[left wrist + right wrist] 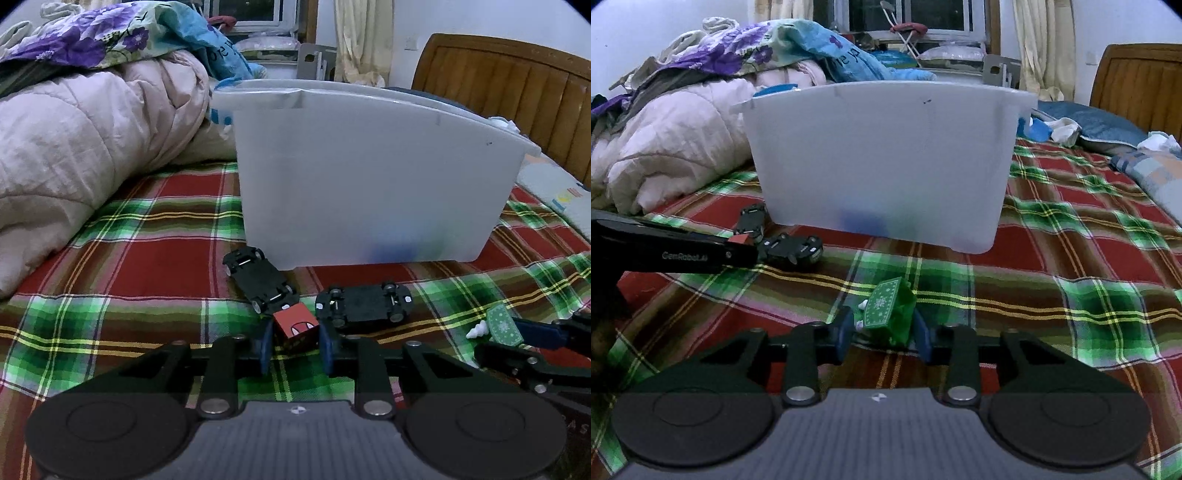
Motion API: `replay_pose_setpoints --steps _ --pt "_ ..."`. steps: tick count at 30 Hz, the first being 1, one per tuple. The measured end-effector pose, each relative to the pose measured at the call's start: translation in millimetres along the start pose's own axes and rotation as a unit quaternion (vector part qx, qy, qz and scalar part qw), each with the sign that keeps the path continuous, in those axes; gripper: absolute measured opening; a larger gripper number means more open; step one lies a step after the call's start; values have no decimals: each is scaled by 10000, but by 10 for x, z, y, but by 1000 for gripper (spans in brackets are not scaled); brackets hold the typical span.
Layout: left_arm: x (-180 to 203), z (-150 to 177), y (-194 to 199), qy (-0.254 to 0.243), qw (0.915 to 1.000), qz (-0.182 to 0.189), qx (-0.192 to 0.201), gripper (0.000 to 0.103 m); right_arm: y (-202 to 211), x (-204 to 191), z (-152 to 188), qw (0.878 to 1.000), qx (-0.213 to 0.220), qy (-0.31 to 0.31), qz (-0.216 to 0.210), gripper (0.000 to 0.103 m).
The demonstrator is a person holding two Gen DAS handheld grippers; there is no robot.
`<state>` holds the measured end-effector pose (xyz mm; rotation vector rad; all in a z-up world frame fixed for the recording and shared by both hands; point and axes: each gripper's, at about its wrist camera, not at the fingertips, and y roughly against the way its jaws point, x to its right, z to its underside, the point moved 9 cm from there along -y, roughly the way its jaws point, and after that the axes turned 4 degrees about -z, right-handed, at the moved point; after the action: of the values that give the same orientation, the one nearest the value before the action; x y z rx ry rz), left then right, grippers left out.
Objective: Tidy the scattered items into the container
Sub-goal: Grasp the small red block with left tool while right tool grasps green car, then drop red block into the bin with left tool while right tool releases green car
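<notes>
Tongs in your left hand (295, 345) stand narrow around a small red block (296, 326), low in the middle of the left wrist frame; its blue pads (266, 349) sit at the two sides of the block, and you cannot tell for sure from this view if both press on it. Just above the block, two black toy cars lie upside down on the plaid bed cover (129, 266): one toy car (260, 278) slanted, near the lower left corner of the white container (369, 177), and the second toy car (364, 304) lying across, to the right of the first.

Your right tongs (882, 332) are closed on a green box (890, 314) with a snowflake pattern, at the lower middle of the right wrist frame. A small white piece shows at the left side of this box. The box is on the bed cover (1071, 258), well apart from the container (879, 155), which fills the upper middle of the frame. Something blue shows dimly through its wall near the bottom.

At the left of the right wrist frame, your left tool comes in as a black bar, with the cars beside it. A pink quilt (74, 140) is piled in the upper left of the left wrist frame.
</notes>
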<state>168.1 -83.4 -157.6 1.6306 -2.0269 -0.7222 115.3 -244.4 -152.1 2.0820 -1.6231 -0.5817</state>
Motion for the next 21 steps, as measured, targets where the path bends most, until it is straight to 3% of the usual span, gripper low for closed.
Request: replay_pose_setpoints --steps 12,21 --pt "-8 -227 460 -93 9988 115 460 29 370 -13 -211 9986 508 111 7 38" --pt "-107 -918 937 150 9957 240 885 29 841 96 -944 9926 1194 217 18 38"
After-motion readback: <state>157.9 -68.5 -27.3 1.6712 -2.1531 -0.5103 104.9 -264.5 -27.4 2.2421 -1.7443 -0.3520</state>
